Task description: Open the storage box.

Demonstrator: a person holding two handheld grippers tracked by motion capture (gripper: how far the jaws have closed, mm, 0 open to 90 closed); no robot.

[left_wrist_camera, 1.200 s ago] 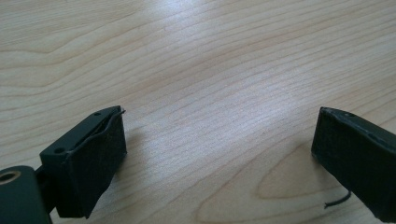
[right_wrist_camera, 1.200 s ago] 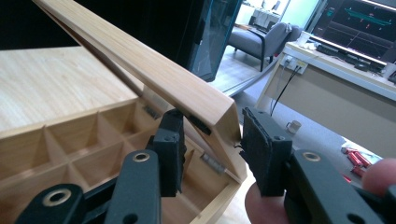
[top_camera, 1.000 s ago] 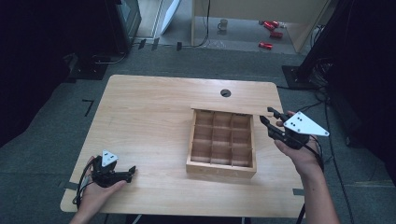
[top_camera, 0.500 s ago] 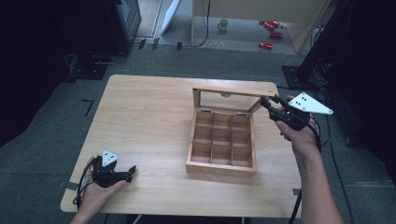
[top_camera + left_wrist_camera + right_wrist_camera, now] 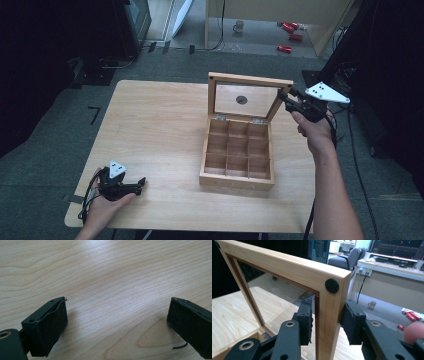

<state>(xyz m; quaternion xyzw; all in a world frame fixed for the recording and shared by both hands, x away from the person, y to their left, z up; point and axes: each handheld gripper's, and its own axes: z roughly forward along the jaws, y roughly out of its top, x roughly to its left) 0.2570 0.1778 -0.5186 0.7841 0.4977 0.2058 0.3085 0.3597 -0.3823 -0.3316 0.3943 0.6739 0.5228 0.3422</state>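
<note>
One wooden box [image 5: 237, 152] stands on the table [image 5: 155, 130], right of the table's middle, with nine compartments in three rows of three, all of them bare. Its one lid [image 5: 248, 97] stands upright on two hinges at the box's far edge: a wooden frame around a clear pane, with a round black pad at the frame's corner [image 5: 331, 285].

The right gripper [image 5: 289, 100] is at the lid's right side rail, beyond the box's far right corner; in the right gripper view its two fingers [image 5: 305, 320] press on either side of that rail, closed on it just under the padded corner.

The left gripper [image 5: 131, 186] lies well away from the box, near the table's near left corner, its fingers [image 5: 48, 327] spread wide over bare wood with nothing between them.

Beyond the box, a round hole [image 5: 241, 100] in the table shows through the pane. On the floor past the table are one mug [image 5: 240, 25] and three red things [image 5: 290, 35].
</note>
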